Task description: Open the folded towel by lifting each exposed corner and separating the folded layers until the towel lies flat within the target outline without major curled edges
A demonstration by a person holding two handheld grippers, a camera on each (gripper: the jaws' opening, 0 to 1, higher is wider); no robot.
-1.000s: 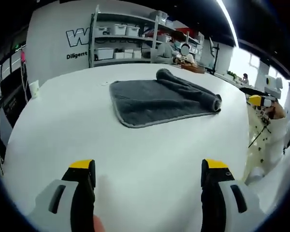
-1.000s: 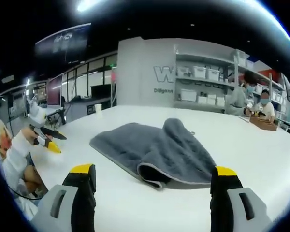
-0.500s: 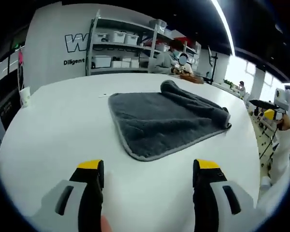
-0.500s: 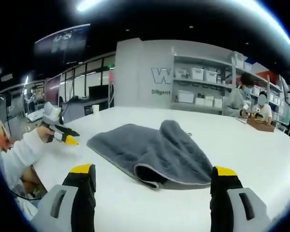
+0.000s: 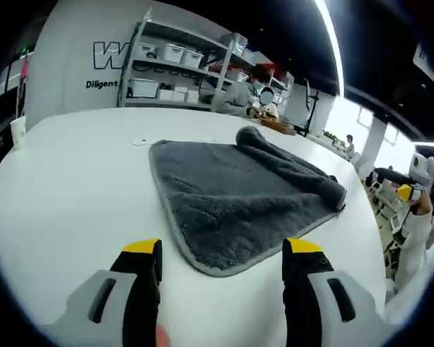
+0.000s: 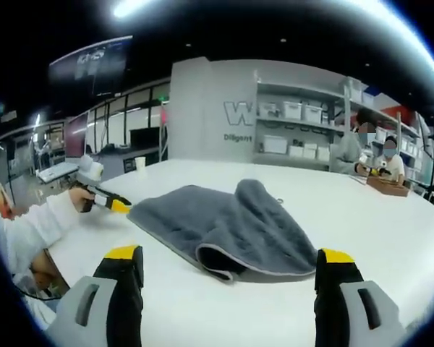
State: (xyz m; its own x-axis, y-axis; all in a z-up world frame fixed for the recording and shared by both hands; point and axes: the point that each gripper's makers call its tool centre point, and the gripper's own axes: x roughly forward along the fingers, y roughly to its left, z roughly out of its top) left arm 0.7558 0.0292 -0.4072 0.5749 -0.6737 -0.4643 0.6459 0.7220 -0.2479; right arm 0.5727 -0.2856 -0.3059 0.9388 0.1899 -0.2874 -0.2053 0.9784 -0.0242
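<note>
White tabletop (image 5: 65, 188), grey towel (image 5: 231, 195) part folded, storage shelves (image 6: 304, 134) behind, both grippers' fingers wide, holding nothing.

surface: white table (image 5: 72, 188) | on it: grey folded towel (image 5: 231, 191), white cup (image 5: 17, 131) at far edge

The towel (image 5: 231, 202) lies on the table (image 5: 65, 195), its folded-over layer along the side far from the left gripper (image 5: 223, 253), whose spread jaws stand just before the near corner. In the right gripper view the left gripper (image 6: 114, 204) sits at the towel's left corner, and the right gripper (image 6: 230, 259) stands before the folded edge. Shelves (image 6: 304, 134) stand behind the table
</note>
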